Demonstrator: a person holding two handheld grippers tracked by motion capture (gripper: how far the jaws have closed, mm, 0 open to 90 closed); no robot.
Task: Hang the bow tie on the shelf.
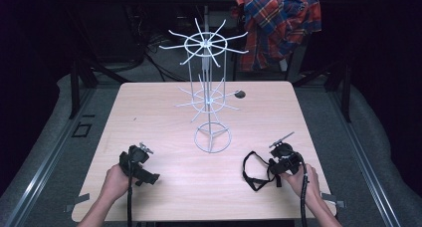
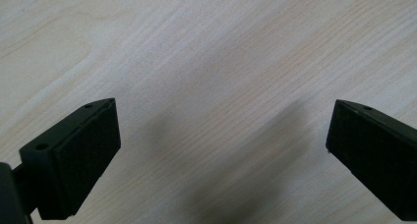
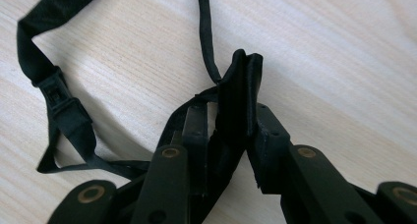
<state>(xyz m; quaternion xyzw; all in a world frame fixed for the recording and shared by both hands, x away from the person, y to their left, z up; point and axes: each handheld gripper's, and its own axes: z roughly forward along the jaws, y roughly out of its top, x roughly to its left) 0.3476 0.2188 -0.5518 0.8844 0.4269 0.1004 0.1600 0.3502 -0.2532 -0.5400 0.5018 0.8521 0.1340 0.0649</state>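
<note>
R gripper [image 3: 236, 111] clamped on strap [image 3: 64, 111]; L gripper [image 2: 221, 150] idle, jaws apart.

I've got the strap pinched at a folded bit so it can lift off the table [image 1: 164, 187] in one go, prob. toward the wire rack [image 1: 209, 87]. Rest of strap lies looped on wood just left of R gripper, buckle flat. L gripper sits well apart, nothing between its jaws.

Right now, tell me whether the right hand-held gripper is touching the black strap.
Touching. The right gripper view shows the right hand-held gripper with its jaws pinched shut on a fold of the strap.
</note>
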